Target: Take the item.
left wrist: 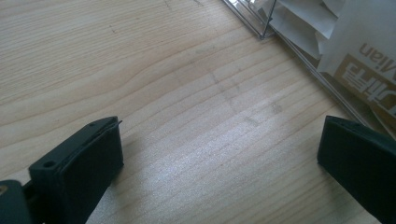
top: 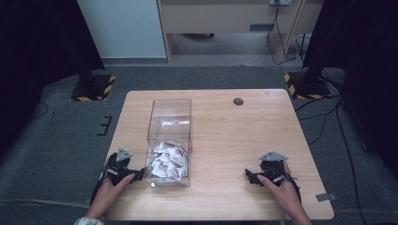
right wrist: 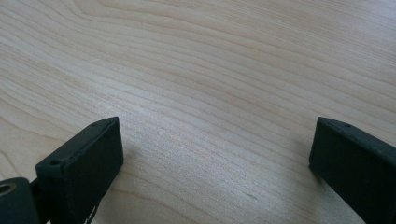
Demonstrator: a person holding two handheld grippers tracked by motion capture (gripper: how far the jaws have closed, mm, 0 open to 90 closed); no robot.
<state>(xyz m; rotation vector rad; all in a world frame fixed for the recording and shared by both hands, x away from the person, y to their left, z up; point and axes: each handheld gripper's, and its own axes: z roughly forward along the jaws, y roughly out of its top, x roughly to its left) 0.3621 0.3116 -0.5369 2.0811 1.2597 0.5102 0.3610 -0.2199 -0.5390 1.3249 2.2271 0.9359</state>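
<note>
Rested low on the worktop point(top: 225, 131), both of them — the left hand-held gripper point(top: 137, 175) just beside the near left corner of the clear box point(top: 169, 136), the right hand-held gripper point(top: 248, 175) well apart on bare wood toward the near right. Stood wide open in each gripper view, jaws spread to the frame's sides, nothing between them but wood grain. Packed into the near end of the box, the white packets point(top: 166, 161) with brown printing; left bare, the far end. Showed close in the left gripper view: the box's corner point(left wrist: 264, 28) and a packet point(left wrist: 355, 51) pressed against the clear wall.

Looked like the very start of the work — nothing grasped, nothing lifted out. Judged the likeliest next move a reach by the left gripper up and over the box's rim, then down onto one packet. Called for clearing the wall first, since from outside only plastic could be met, and for pinching a single loose edge rather than the heap. Possibly needed too: the right gripper to steady the box.
</note>
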